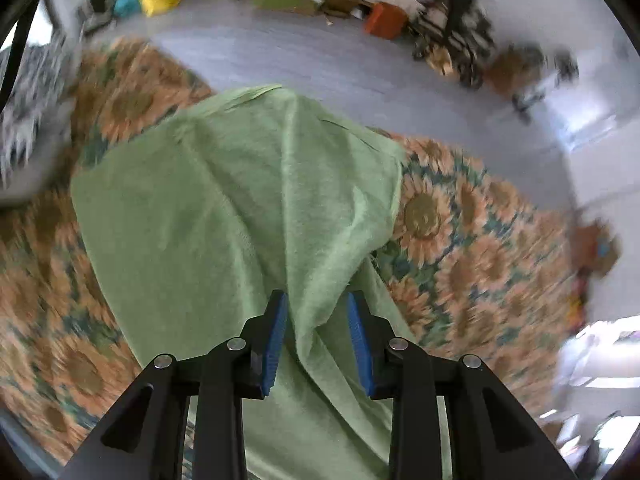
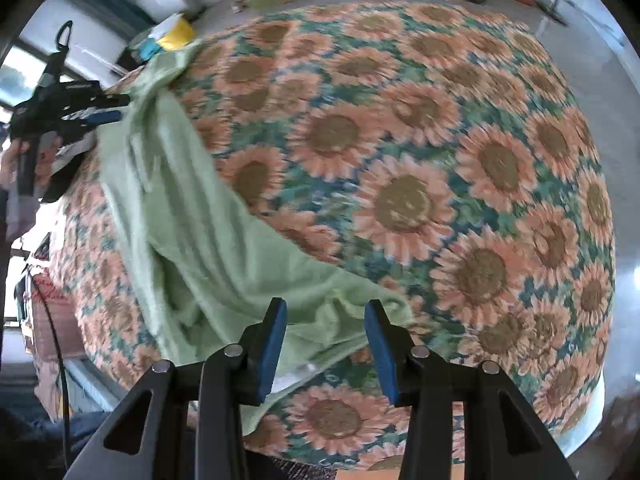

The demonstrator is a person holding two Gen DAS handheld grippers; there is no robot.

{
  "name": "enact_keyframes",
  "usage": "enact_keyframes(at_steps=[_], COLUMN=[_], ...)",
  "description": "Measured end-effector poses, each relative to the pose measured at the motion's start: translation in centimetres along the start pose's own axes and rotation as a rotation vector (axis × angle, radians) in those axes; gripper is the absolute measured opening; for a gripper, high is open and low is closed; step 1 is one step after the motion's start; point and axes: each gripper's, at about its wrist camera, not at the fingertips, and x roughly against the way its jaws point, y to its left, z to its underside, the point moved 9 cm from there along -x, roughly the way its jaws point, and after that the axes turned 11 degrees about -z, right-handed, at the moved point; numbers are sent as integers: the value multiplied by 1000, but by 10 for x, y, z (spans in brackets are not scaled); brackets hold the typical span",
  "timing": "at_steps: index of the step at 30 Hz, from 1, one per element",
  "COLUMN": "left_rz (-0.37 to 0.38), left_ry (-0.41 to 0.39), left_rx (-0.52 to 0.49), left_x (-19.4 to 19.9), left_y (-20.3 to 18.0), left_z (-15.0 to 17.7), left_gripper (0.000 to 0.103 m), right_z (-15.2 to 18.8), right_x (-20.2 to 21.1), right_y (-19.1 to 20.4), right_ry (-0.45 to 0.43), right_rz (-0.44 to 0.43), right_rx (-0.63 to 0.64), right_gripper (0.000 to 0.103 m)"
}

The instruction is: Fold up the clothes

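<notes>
I see a light green cloth (image 1: pixel 224 200) lying rumpled on a surface covered with a sunflower-print spread (image 2: pixel 420 152). My left tool (image 1: pixel 317 340) points straight down with its blue pads apart; a raised fold of the cloth stands between them, brushing the left pad but not pinched. My right tool (image 2: pixel 326 346) is parted too, poised over the cloth's near corner, the pads clear of it. From the right view the cloth runs in a strip along the spread's left edge. To its right the spread lies bare. Grey floor (image 1: pixel 304 56) lies beyond the far edge, with clutter along the wall.
</notes>
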Motion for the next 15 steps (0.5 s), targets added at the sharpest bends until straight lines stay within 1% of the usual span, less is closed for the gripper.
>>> enact_keyframes(at_steps=[1,3,5,6,7,8,9,10,13,14,15], left_rz=[-35,-94,-101,-95,-89,-83,-90,-100,-113,-123,-129], left_ry=[-1,5,8,14,21,28,24,18,-8,-11,-4], left_rx=[-32,-62,-65,-64,-62,-61,-57,-52,-11,9,24], left_x=[-3,-12,-17,-19,-20,-21,-21,-22,-22,-24,-28], left_y=[-7,-20,-30,-32,-33,-35,-34,-34,-24,-22,-17], left_z=[1,0,1,2,3,5,4,2,-7,-14,-16], left_gripper=[32,32,32,32,32,32,32,32,32,32,32], right_z=[1,0,-4,-7,-8,-10,-10,-10,-9,-9,-8], right_x=[-6,-18,-32,-39,-44,-49,-52,-50,-47,-44,-40], right_y=[0,2,4,5,5,5,4,0,-11,-19,-32], right_ry=[4,8,8,9,11,13,10,-4,-45,-61,-73], right_rz=[8,19,30,38,42,47,57,78,139,165,181], right_rx=[7,13,19,28,35,42,44,39,24,3,-46], right_gripper=[45,47,51,51,49,27,13,4,3,3,3])
